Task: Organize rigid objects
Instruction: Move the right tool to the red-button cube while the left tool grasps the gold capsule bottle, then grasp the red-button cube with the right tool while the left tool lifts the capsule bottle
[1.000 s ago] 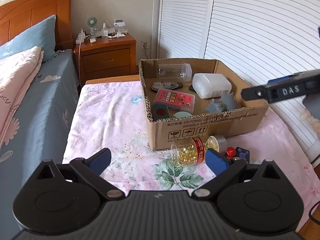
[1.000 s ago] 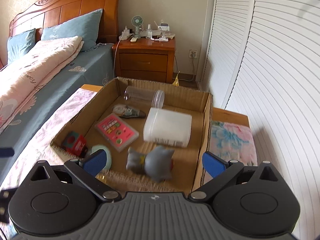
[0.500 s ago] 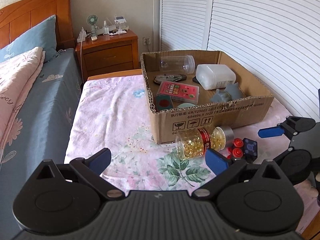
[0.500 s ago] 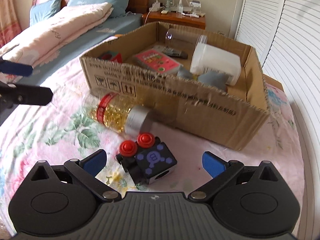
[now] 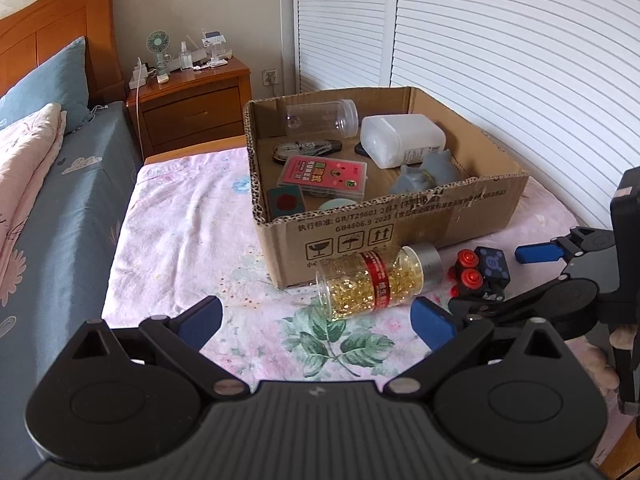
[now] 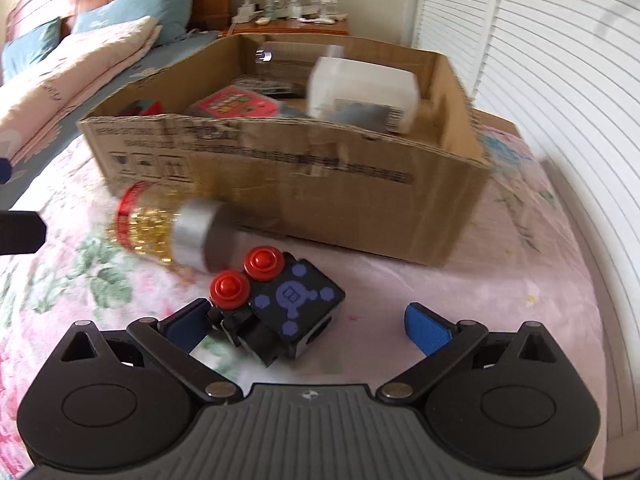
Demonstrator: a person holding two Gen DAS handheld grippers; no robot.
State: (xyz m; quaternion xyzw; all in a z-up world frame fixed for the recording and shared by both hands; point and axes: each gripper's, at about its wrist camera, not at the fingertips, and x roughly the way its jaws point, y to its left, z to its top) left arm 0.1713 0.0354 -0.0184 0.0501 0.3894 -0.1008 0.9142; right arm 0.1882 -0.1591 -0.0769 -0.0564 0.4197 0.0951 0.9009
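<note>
Floral pink sheet point(image 5: 188, 216) covers the bed, with a corrugated cardboard box point(image 5: 404, 224) sitting on it, already full of plastic containers and a flat red case. A clear round bottle point(image 5: 376, 280) of gold capsules lies on its side against the box front. The small black cube toy point(image 6: 288, 312) with red buttons sits between the right tool point(image 6: 308, 326)'s wide-open fingers. The left tool point(image 5: 316, 320) is open too, empty.

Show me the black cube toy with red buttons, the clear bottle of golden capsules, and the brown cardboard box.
Black cube toy with red buttons point(image 6: 294, 306), right wrist view, purple-patterned top face.
Clear bottle of golden capsules point(image 5: 374, 282), left wrist view, red label band.
Brown cardboard box point(image 5: 400, 220), left wrist view, printed front wall.
</note>
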